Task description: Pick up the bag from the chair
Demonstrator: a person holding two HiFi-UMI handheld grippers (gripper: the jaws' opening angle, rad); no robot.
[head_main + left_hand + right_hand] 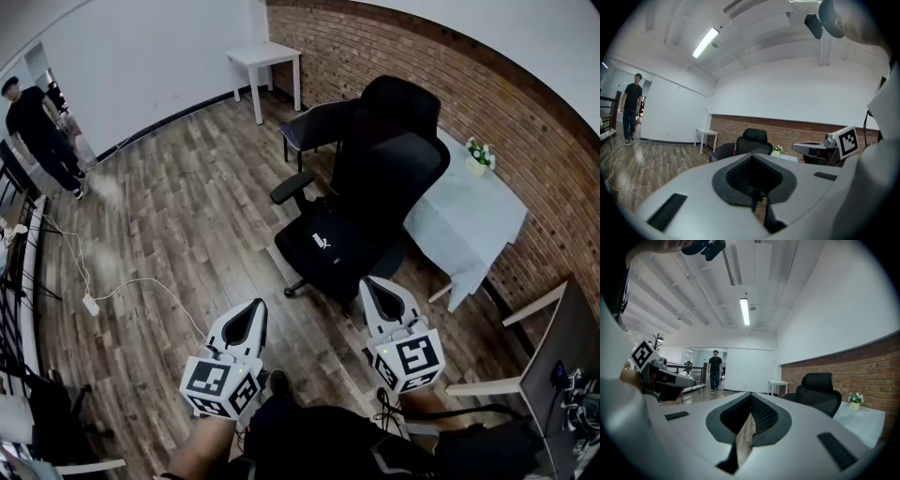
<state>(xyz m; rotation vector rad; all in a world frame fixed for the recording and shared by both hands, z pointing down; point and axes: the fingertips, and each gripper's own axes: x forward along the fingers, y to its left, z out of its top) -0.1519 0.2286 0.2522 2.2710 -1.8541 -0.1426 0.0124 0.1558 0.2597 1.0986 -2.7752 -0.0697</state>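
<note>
White left hand-held gripper (253,314), right hand-held gripper (377,289), lower frame: jaws together, empty. Black office chair (389,178), centre; dark white-marked bag (323,248) on seat, untouched; grasp outstanding.

Wood-plank floor (187,216) runs to a white wall (141,56) and a brick wall (450,84) — a white table (265,58) stands near their corner. A pale-clothed table (464,220) sits against the brick, and a strip light (705,42) glows overhead.

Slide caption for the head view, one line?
Left tool and right tool, both shut, face the black office chair by the brick wall.
</note>
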